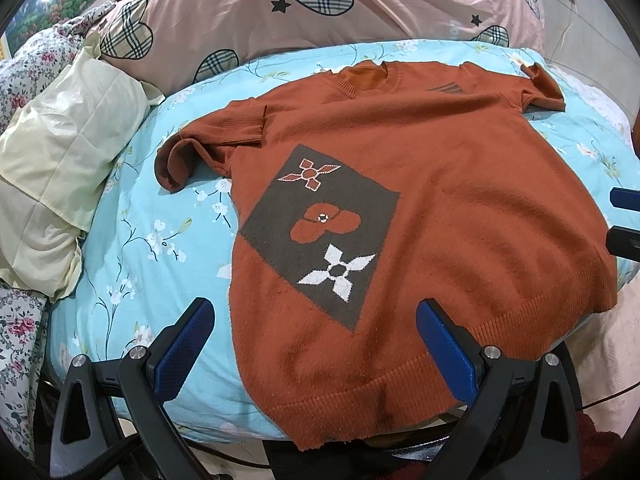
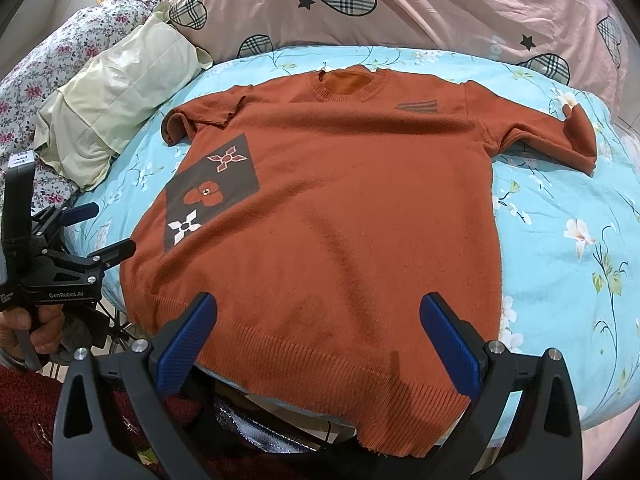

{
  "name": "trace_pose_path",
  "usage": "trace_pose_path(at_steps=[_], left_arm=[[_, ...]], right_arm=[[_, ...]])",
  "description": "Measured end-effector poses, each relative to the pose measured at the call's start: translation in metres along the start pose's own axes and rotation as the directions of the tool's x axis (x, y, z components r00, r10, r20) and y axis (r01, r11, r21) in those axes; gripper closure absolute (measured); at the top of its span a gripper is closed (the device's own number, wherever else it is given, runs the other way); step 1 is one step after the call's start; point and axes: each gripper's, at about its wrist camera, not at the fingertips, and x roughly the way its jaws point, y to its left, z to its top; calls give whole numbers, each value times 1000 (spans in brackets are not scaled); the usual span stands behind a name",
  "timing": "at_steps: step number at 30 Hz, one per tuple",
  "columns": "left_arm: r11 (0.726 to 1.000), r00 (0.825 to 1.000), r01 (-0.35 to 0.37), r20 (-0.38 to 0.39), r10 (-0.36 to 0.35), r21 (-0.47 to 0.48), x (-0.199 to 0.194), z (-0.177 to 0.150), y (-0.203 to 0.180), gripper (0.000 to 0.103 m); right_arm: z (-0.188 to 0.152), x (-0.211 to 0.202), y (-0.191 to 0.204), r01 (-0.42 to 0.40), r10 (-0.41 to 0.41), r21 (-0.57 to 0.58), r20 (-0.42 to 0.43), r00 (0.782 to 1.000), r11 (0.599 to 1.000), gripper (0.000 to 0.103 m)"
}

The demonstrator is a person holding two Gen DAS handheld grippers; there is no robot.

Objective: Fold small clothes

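1. Plainly spread: rust-orange knitted short-sleeved sweater (image 1: 420, 184) flat and face up on the light-blue floral bed cover (image 1: 132, 248), neckline toward the pink quilt with plaid hearts (image 1: 320, 12), ribbed hem hanging over the near edge.
2. Left tongs (image 1: 314, 344) gaping wide, blue-padded fingers (image 1: 184, 344) apart above the hem's left part, holding nothing; contact with the knit not discernible.
3. Right tongs (image 2: 318, 340) equally wide open, hovering at the hem's right part, gripping nothing.
4. Grey square patch with three flower motifs (image 1: 320, 232) on the sweater's left front.
5. Left sleeve (image 1: 200, 148) crumpled and partly doubled over; right sleeve (image 2: 560, 136) stretched out flat.
6. Pale-yellow pillow (image 1: 60, 152) beside the bed cover, apart from the sweater.
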Motion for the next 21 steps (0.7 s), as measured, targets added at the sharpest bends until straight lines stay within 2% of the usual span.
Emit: trace_pose_path(at_steps=[7, 12, 18, 21], left_arm=[[1000, 1000, 2, -17, -2, 11, 4, 3, -1, 2], [1000, 999, 29, -21, -29, -2, 10, 4, 1, 2], [999, 998, 43, -38, -43, -18, 21, 8, 3, 2], [999, 998, 42, -50, -44, -24, 28, 12, 4, 2]], right_arm=[[4, 2, -4, -4, 4, 14, -9, 1000, 1000, 2], [5, 3, -10, -10, 10, 24, -7, 1000, 1000, 2], [9, 2, -31, -1, -1, 69, 20, 1000, 998, 2], [13, 4, -51, -5, 2, 128, 18, 1000, 992, 2]])
